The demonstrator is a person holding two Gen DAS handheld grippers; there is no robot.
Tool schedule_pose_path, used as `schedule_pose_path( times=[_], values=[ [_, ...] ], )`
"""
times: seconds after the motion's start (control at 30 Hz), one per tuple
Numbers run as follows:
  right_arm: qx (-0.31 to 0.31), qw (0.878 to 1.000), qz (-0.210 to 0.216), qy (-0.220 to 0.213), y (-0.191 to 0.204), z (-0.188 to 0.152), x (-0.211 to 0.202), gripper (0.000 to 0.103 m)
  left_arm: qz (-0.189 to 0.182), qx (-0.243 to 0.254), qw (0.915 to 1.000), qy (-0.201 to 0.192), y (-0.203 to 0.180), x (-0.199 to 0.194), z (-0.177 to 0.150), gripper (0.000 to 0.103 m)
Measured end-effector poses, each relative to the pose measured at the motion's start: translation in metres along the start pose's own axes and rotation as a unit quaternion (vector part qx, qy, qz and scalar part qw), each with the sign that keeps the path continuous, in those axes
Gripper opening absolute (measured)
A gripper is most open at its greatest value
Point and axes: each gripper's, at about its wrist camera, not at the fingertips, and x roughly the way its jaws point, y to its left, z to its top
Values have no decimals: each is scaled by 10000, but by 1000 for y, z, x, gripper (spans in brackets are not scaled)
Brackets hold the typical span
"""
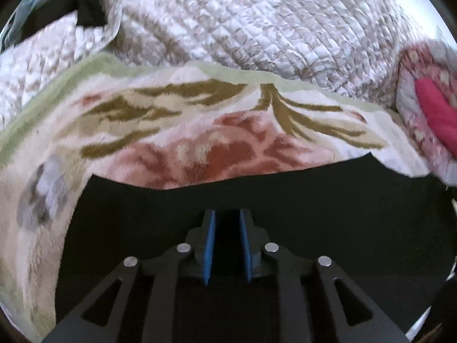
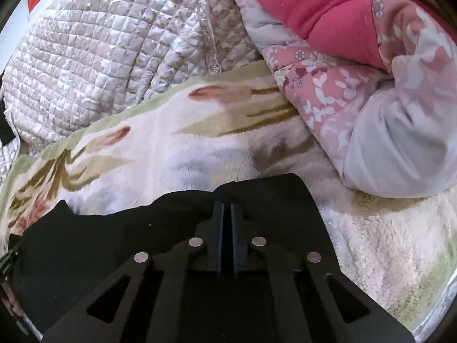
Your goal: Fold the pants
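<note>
Black pants (image 1: 285,200) lie flat on a fleece blanket (image 1: 200,131) with a floral print and a pale green border; the dark fabric fills the lower half of both wrist views, right under the tongs

Left gripper (image 1: 227,228): jaws stand a small gap apart, blue pads (image 1: 210,245) clearly separated. Only dark cloth shows between and below them, and black on black I can't tell if the pads touch any of it. No fold visibly pinched

Right gripper (image 2: 227,223): jaws closed down to a thin slit. It sits over the pants' (image 2: 257,197) far edge near a squared corner of the fabric. Whether a layer of cloth is clamped in that slit can't be made out

Pants edge in the left view runs roughly straight across the blanket, slightly wavy. In the right view the edge is uneven, with a raised flap at the corner

Behind the blanket: quilted beige bedspread (image 1: 257,20). To the right: bunched pink floral comforter (image 2: 357,91) with a magenta lining (image 2: 320,8), just beside the pants corner but not touching it
</note>
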Motion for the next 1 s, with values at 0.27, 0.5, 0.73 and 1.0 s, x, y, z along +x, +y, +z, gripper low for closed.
schedule_pose_path(
  times=[0.27, 0.5, 0.73, 1.0],
  values=[
    [-48, 9998, -163, 132, 3, -24, -36, 6, 0, -280, 9995, 155, 20, -18, -13, 21],
    [-4, 9991, -333, 243, 2, -53, -73, 37, 112, -205, 9995, 191, 31, -57, -47, 29],
    [-1033, 9932, 482, 222, 96, -99, -98, 37, -306, -71, 9994, 174, 6, -77, -66, 29],
    [-1977, 9755, 789, 554, 153, -149, -75, 53, -392, 120, 9989, 219, -14, -85, -86, 31]
  ],
)
